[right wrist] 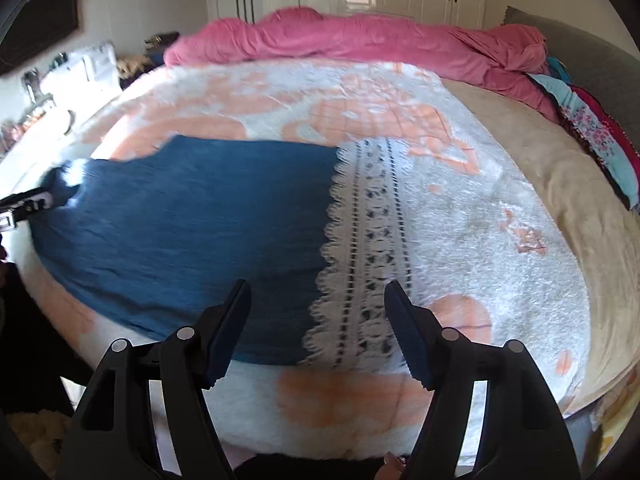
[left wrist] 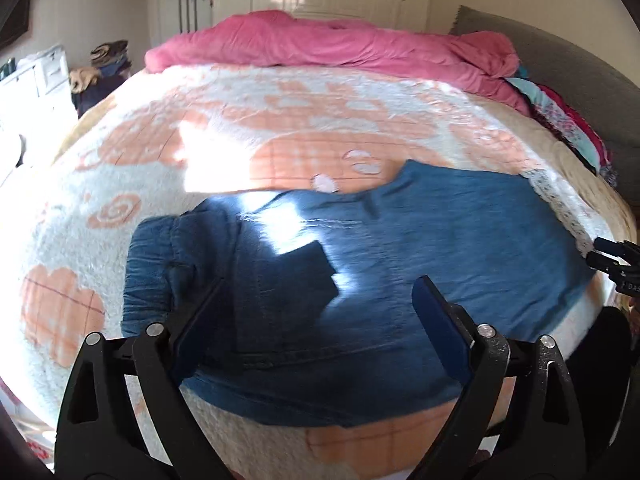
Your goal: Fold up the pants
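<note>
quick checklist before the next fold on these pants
1. Left gripper open, nothing between its fingers: ok.
2. Right gripper open, nothing held: ok.
3. Pants lying flat on the blanket: ok.
4. Lace hem spread out, not tucked under: ok.
5. Waistband smooth: not ok, bunched.
6. Number of layers already folded: cannot tell.

We see our right gripper (right wrist: 318,330) with jaws apart and empty, above blue pants (right wrist: 180,236) lying flat on a fleecy peach-and-white blanket (right wrist: 500,220) — white lace hem (right wrist: 362,248) between our fingers, left gripper (right wrist: 22,206) at the far edge.
</note>
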`<state>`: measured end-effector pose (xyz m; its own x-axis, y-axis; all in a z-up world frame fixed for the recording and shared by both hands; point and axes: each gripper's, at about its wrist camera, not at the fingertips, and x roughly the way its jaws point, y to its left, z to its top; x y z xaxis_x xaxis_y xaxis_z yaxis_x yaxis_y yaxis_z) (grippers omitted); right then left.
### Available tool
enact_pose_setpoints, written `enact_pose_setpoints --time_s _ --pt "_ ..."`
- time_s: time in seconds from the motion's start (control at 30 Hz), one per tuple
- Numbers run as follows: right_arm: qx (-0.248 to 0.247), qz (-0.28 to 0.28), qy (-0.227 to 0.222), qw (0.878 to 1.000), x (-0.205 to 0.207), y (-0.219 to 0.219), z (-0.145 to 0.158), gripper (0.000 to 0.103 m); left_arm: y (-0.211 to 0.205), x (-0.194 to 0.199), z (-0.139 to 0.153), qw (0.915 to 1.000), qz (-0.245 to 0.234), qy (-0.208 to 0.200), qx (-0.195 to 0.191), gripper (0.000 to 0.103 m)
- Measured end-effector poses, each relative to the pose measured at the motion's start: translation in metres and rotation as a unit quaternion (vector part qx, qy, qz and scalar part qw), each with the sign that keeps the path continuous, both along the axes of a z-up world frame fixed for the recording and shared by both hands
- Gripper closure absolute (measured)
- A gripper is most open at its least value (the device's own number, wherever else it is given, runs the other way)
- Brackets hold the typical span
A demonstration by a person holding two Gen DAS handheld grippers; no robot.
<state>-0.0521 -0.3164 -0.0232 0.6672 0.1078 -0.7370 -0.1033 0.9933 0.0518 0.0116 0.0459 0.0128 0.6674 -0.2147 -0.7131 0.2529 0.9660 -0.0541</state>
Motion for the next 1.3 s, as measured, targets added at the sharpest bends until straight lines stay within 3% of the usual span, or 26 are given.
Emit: enact_pose_setpoints --time_s 0.17,0.3,0.37,0.5,0.7,0.87,1.03,1.3 --pt "-0.018 0.017 0.026 0.999 -0.004 0.021 -0.007 0.035 -0.039 -0.013 -0.01 0.9984 -0.048 0.016 0.026 0.012" --pt "-0.034 0.014 0.044 0.998 -0.005 0.026 -0.018 0.035 -0.061 -0.023 -0.034 0.9926 -0.059 0.021 0.104 0.01" --pt "-0.029 0.012 0.046 0.998 -0.005 0.025 -0.019 0.035 -0.063 -0.025 -0.046 0.99 -0.061 0.027 0.124 0.01" --pt "-0.034 0.012 0.05 0.998 -0.004 0.025 -0.025 0.035 -0.053 -0.021 -0.051 0.9933 -0.059 0.039 0.092 0.009" --pt "-0.029 0.012 0.04 0.999 -0.007 0.023 -0.024 0.034 -0.053 -0.024 -0.05 0.9941 -0.052 0.032 0.09 0.009" --pt "0.003 0.012 -0.012 1.0 -0.02 0.018 -0.003 0.035 -0.046 -0.032 -0.026 0.9976 -0.049 0.012 0.048 0.009" --pt "0.018 -0.018 -0.043 0.999 -0.024 0.006 0.01 0.035 -0.052 -0.04 0.0 0.9974 -0.055 -0.025 0.04 0.009" --pt "0.062 -0.077 -0.058 0.993 -0.026 -0.022 0.014 0.035 -0.074 -0.042 0.013 0.9956 -0.068 -0.039 0.052 0.009"
